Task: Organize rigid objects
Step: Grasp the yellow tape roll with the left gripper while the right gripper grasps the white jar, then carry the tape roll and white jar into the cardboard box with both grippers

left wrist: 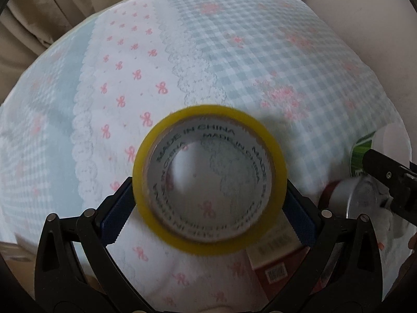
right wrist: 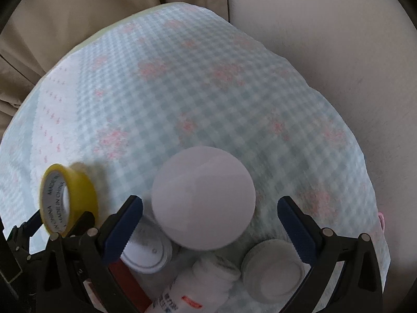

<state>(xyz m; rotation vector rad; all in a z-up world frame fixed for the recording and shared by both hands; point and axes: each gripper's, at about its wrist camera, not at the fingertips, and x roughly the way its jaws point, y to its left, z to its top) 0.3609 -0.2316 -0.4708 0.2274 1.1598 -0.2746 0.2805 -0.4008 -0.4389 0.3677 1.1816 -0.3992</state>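
Observation:
My left gripper (left wrist: 208,193) is shut on a yellow tape roll (left wrist: 208,182), held upright above the checked tablecloth (left wrist: 234,60); the roll also shows in the right wrist view (right wrist: 69,199), at the left. My right gripper (right wrist: 209,208) is open, its blue-padded fingers (right wrist: 130,221) on either side of a white round-capped container (right wrist: 203,198) without touching it. Below it lie a white flat lid (right wrist: 146,255), a white bottle (right wrist: 198,287) on its side and a white jar (right wrist: 273,271).
A red box (left wrist: 273,268) lies under the left gripper. A green-labelled white container (left wrist: 365,151) and a silver can (left wrist: 359,195) sit at the right, by the right gripper's black finger (left wrist: 385,174). Beige cushions (right wrist: 78,26) surround the cloth.

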